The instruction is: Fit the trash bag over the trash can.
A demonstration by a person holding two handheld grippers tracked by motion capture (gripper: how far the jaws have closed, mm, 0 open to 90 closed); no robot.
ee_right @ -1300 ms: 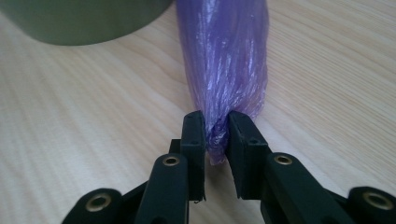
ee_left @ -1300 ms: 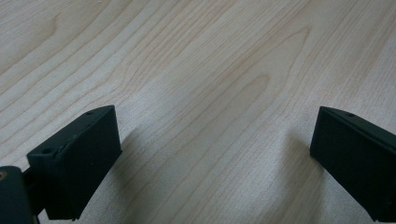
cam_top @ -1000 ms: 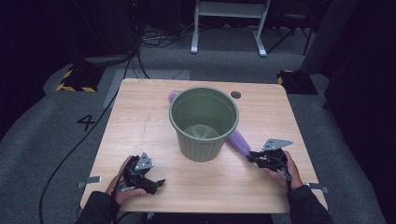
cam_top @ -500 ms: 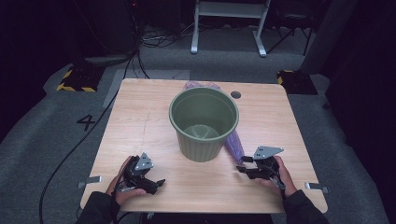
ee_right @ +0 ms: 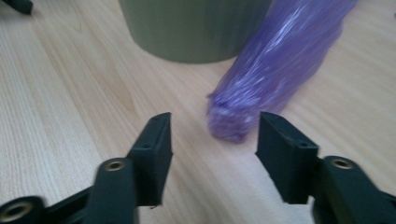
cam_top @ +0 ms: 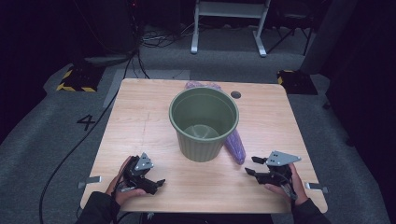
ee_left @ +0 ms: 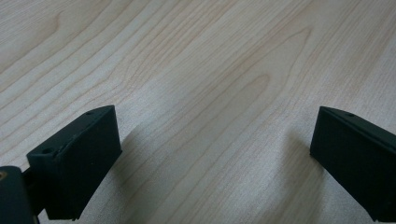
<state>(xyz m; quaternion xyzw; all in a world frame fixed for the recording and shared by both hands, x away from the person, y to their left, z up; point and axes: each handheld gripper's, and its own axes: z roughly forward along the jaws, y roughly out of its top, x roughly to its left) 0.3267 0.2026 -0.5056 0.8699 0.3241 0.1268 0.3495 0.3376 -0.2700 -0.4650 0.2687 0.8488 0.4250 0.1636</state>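
Green bin mid-table, rolled purple bag beside it.
Lower left: left gripper (cam_top: 156, 183) parted wide over bare table (cam_top: 140, 116). Centre: green bin (cam_top: 204, 123). Purple bag roll (cam_top: 235, 145) against its right, long axis toward lower right. Right gripper (cam_top: 251, 166) just opened, empty, near roll's end.

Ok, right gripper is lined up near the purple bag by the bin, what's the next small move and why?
Probably ease the right gripper forward and close on the purple bag. Its jaws have just been opening; the bag's rolled end lies on the table just ahead of them, untouched, beside the green bin.
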